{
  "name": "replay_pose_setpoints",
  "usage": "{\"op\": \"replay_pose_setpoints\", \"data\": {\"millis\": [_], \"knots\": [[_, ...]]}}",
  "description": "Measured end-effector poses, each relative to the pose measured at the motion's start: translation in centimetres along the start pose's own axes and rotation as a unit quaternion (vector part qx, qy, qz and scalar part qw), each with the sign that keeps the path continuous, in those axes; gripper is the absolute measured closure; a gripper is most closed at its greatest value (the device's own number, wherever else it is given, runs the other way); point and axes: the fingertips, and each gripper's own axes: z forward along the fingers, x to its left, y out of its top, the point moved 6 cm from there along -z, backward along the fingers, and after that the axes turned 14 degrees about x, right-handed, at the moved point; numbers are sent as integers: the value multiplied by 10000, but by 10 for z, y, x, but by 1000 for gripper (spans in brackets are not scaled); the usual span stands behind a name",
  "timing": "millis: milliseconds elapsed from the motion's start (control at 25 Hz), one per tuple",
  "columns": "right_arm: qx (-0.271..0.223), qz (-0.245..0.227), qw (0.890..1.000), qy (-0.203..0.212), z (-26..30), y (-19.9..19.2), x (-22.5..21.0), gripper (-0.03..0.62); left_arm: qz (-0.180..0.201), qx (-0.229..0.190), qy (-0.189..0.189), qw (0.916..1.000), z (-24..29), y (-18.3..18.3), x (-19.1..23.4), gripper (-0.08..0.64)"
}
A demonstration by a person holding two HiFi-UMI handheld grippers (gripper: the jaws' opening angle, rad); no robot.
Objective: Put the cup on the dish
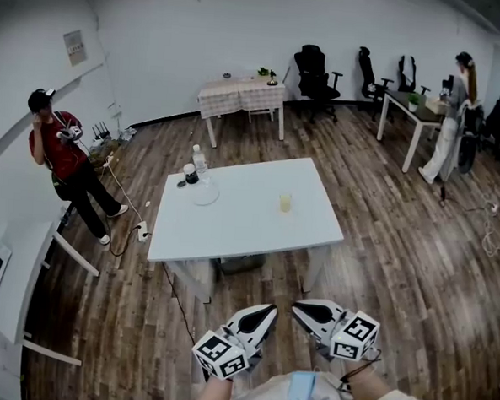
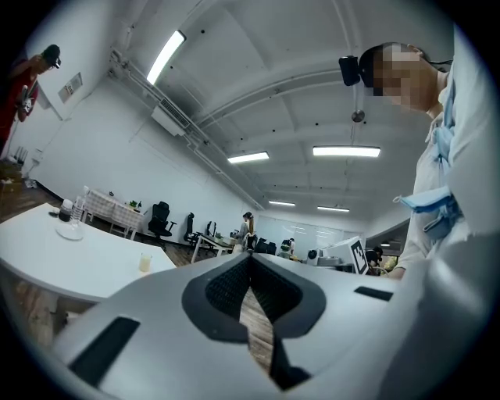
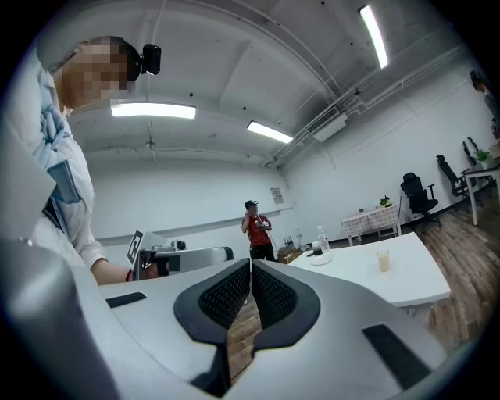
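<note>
A small cup (image 1: 285, 202) of yellowish liquid stands on the white table (image 1: 248, 229), right of its middle. A clear dish (image 1: 205, 195) lies at the table's left side, apart from the cup. Both grippers hang close to the person's body, well short of the table. My left gripper (image 1: 269, 308) and right gripper (image 1: 297, 307) point towards each other, tips nearly meeting. Each is shut with nothing between its jaws. In the left gripper view the left gripper (image 2: 250, 254) shows with the cup (image 2: 144, 262) and dish (image 2: 70, 232) far off. From the right gripper (image 3: 250, 262), the cup (image 3: 383, 261) and dish (image 3: 320, 260) also look distant.
A water bottle (image 1: 199, 160) and a small dark jar (image 1: 190, 175) stand by the dish. A person in red (image 1: 62, 158) stands at the left wall, another (image 1: 453, 123) by a desk at the back right. A cloth-covered table (image 1: 239, 97), office chairs (image 1: 315, 72) and floor cables (image 1: 134, 230) surround the table.
</note>
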Motion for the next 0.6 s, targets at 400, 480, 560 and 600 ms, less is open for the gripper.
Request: {"op": "replay_pose_setpoints", "data": {"millis": [400,480,560,600], "knots": [[-13,30,10000,-44,4,0,-4,561,-31,5,-42,10000,0,2,7,558],[-5,53,10000,-60,4,0,-6,560,-38,11,-35,10000,0,1,8,558],[13,47,10000,-84,5,0,-8,560,-49,4,-27,10000,-2,0,11,558],[32,35,9999,-91,7,-1,-8,560,-55,2,-22,10000,-3,0,12,558]]}}
